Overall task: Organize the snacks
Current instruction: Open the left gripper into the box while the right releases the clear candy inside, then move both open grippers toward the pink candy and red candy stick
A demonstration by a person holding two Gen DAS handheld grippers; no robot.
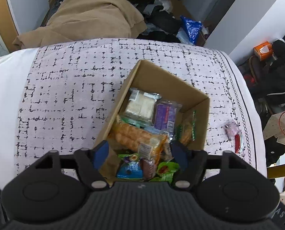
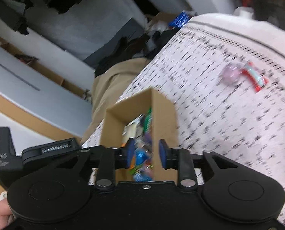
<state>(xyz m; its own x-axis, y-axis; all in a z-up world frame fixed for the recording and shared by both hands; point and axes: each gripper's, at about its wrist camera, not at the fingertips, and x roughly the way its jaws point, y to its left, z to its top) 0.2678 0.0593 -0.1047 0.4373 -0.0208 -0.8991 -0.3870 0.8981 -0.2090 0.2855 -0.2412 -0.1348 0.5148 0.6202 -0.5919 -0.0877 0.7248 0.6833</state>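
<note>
Cardboard box (image 1: 161, 80), nearly full of crinkly packets, stood on the cloth (image 1: 65, 88); two strays, pink sweet (image 1: 231, 129) and red stick (image 1: 238, 143), lay beside it. Both probably light and slippery: pinch mid-wrapper. Left gripper (image 1: 140, 153) and right gripper (image 2: 146, 153) gaped empty.

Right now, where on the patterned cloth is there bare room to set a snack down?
Bare: the patterned white cloth left of and beyond the brown cardboard box. Right of it, a strip reaches to the pink wrapped sweet and red packet. Crowded: inside the box, below the open left gripper.
</note>
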